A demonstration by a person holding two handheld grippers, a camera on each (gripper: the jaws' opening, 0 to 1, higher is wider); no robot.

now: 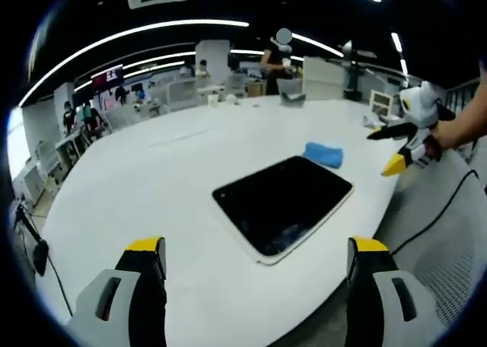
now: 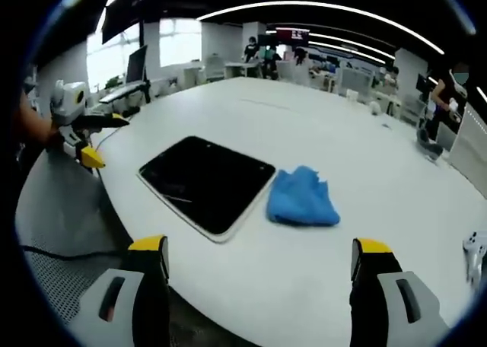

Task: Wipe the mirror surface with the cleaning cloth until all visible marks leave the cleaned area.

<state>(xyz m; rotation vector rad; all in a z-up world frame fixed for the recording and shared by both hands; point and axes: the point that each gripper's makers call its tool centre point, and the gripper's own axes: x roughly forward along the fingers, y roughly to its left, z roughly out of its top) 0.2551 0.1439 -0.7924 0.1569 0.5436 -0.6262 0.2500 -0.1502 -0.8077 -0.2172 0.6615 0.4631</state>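
Note:
A dark rectangular mirror (image 1: 283,202) with a pale rim lies flat on the white table (image 1: 175,172), near its edge. Beyond it sits a crumpled blue cleaning cloth (image 1: 323,154). My left gripper (image 1: 257,265) hovers open over the near table edge, short of the mirror, nothing between its yellow-tipped jaws. In the right gripper view the mirror (image 2: 205,181) lies left of centre and the cloth (image 2: 303,198) rests just beside its right edge. My right gripper (image 2: 259,262) stands open, empty, above the table (image 2: 319,126) edge. Each gripper appears in the other's view: right one (image 1: 407,143), left one (image 2: 82,134).
A black cable (image 1: 441,210) trails off the table side over a mesh surface. Small items (image 1: 293,96) stand at the table's far end, with desks, monitors and people behind. A white object (image 2: 475,248) lies at the right table edge.

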